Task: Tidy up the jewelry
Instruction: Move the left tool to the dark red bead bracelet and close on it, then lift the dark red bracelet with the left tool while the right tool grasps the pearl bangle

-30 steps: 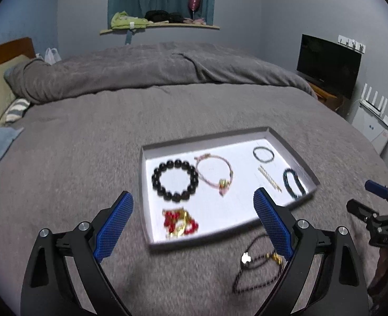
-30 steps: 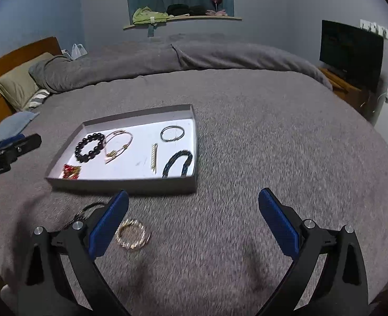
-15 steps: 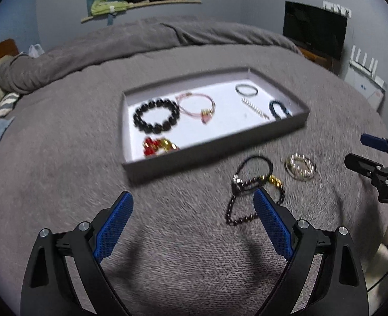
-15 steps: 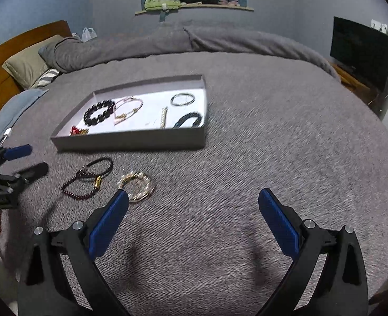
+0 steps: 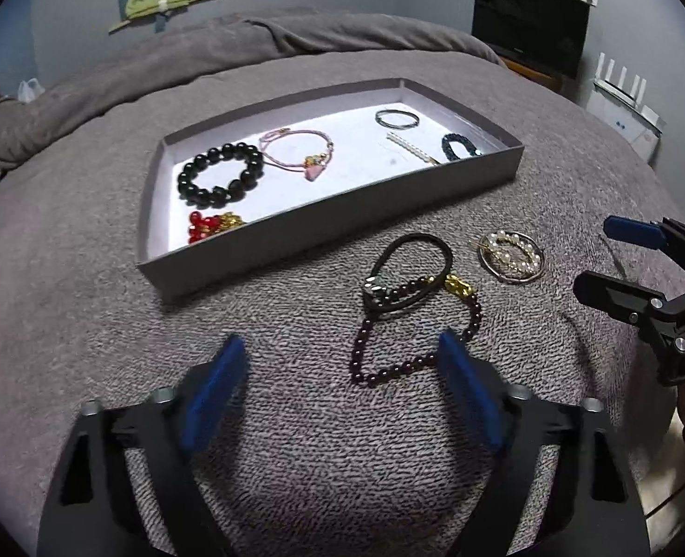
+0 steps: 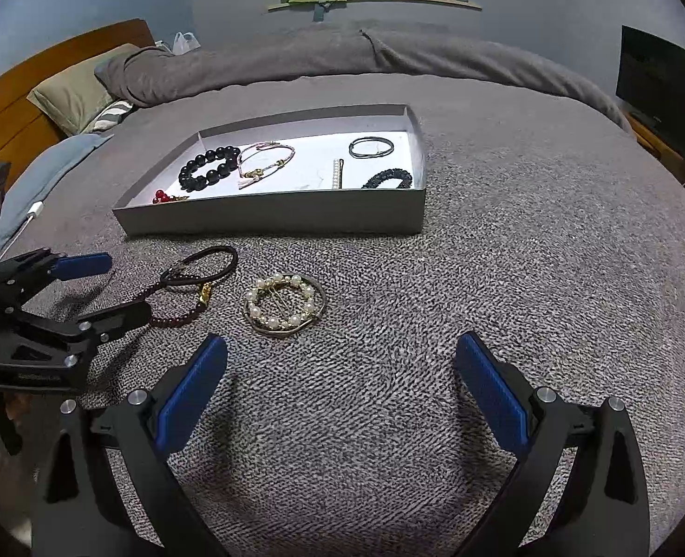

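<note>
left hand-held gripper [image 5: 337,371]: jaws spread, empty | right hand-held gripper [image 6: 342,371]: jaws spread, empty

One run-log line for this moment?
left gripper open, empty | right gripper open, empty | tray holds six pieces | garnet bracelet, pearl ring brooch on blanket

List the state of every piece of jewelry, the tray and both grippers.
Left gripper: open, empty.
Right gripper: open, empty.
Tray: lidless, on the bed.
Black bead bracelet: in the tray.
Pink cord bracelet: in the tray.
Pearl ring brooch: outside, on the blanket.
Dark red bead strand: outside, crossing the black hair tie.
</note>
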`<state>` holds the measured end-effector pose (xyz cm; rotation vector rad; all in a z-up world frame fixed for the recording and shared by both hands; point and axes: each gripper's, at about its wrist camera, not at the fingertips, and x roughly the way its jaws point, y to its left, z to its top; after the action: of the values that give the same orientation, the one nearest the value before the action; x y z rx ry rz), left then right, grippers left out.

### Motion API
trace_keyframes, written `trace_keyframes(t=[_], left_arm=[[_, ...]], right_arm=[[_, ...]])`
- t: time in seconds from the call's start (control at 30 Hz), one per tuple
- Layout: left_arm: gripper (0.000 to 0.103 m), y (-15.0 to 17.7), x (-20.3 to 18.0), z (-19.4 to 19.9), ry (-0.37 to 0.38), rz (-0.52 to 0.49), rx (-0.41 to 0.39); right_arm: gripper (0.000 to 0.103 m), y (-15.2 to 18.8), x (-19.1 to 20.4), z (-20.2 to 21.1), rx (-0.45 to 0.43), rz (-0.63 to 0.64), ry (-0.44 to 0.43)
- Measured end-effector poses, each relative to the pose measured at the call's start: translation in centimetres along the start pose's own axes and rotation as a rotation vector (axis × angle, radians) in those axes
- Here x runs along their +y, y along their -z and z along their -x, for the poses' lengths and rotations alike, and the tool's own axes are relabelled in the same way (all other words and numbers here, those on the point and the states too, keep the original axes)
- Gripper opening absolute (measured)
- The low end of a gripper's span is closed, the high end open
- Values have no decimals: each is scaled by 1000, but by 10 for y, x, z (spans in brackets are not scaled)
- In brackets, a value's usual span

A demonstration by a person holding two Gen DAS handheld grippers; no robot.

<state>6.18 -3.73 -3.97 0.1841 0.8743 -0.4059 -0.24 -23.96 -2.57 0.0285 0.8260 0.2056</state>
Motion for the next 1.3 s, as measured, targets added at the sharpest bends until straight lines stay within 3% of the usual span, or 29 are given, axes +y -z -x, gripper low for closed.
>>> trace_keyframes(t=[0.03,0.1,0.17,0.37,0.83,1.07,1.3], left_arm=[[65,-1,0,-2,11,1,10],[57,-2,0,-6,15,0,24],[38,-1,-3,-11,32,-16,47],[7,3,-9,-12,53,-77,70],[6,14,-9,24,140,-130,55],[6,21,6,18,131,-78,76],[6,21,6,17,132,-81,72]], right_arm=[[97,0,0,0,1,0,-1],[97,0,0,-1,3,-1,-6],[97,-1,0,-2,3,-1,-8],[96,-3,1,-5,3,0,-15],[79,-11,16,-11,7,28,-42],[48,-17,29,-24,35,45,-85],[41,-19,35,-36,46,76,-40]])
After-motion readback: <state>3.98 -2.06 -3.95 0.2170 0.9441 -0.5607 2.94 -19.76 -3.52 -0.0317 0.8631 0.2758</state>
